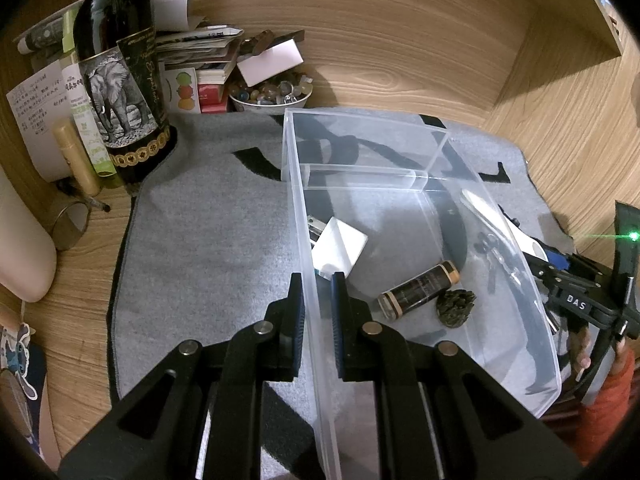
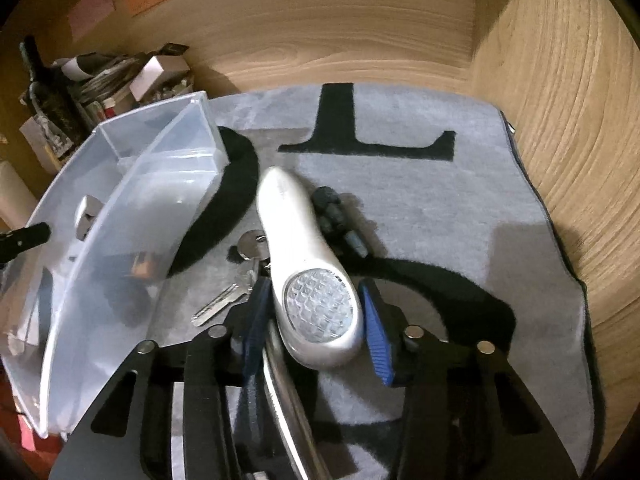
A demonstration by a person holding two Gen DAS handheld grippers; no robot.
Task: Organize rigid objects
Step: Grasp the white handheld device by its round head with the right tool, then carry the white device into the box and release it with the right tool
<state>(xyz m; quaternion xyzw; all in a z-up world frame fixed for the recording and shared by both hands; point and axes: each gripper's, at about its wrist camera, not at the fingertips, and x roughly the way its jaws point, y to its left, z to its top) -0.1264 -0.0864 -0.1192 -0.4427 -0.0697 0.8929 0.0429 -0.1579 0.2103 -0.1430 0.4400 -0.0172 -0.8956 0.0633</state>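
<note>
A clear plastic bin (image 1: 400,152) stands on a grey mat. My left gripper (image 1: 317,292) is shut on the bin's left wall, one finger inside and one outside. Inside lie a white charger (image 1: 340,246), a dark cylinder with gold ends (image 1: 420,290) and a dark spiky lump (image 1: 456,306). In the right wrist view the bin (image 2: 120,200) is at left. My right gripper (image 2: 316,304) has its jaws around the head of a silver-white flashlight (image 2: 304,264), whether it grips it is unclear. Keys (image 2: 240,280) and a dark bit (image 2: 336,216) lie beside the flashlight.
A wine bottle (image 1: 120,80), papers, small boxes and a bowl of marbles (image 1: 270,94) crowd the back left. A tape roll (image 1: 70,224) lies at left. Wooden walls close in behind and at right (image 2: 560,120). A flat metal strip (image 2: 292,400) lies under the right gripper.
</note>
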